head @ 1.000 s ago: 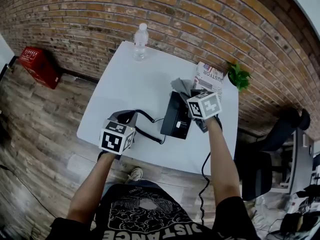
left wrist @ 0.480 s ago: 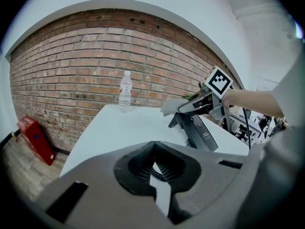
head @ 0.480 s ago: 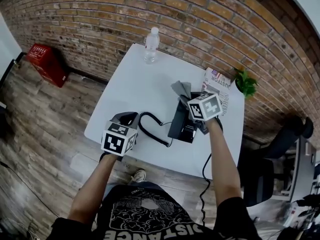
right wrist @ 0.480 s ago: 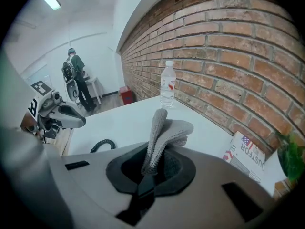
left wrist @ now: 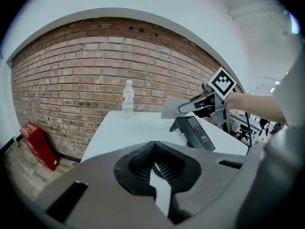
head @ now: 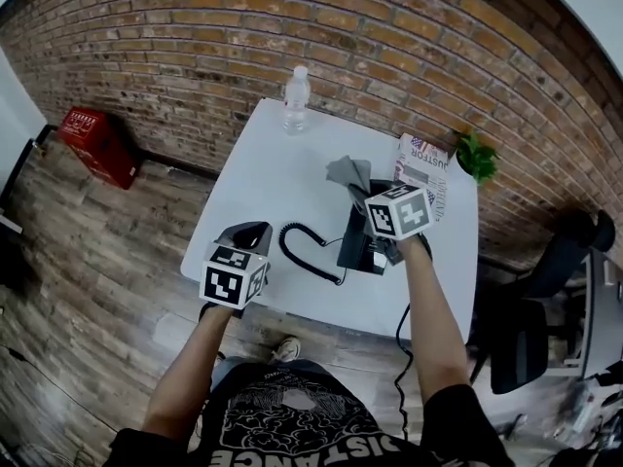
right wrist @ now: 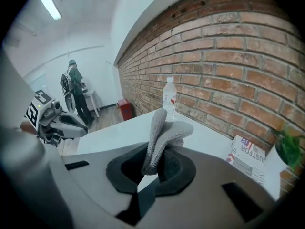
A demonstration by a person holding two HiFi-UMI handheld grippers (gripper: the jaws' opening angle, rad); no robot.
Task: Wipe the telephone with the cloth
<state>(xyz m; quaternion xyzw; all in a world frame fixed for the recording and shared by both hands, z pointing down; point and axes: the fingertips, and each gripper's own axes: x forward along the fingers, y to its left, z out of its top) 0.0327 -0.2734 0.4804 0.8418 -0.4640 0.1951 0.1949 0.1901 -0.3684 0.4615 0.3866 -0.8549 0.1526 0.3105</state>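
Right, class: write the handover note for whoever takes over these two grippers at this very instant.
Left gripper: jaws shut on something black and ribbed, seemingly the end of the coiled cord, low over the near-left part of the table.
Right gripper: shut on the grey cloth, raised at the far end of the telephone; contact unclear.
Done: cloth in grip at the telephone; no wiped area can be judged.
Left: probably draw the cloth across the telephone's face and sides.

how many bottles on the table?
1: a clear water bottle, upright at the table's far edge by the brick wall. No others visible in any view.
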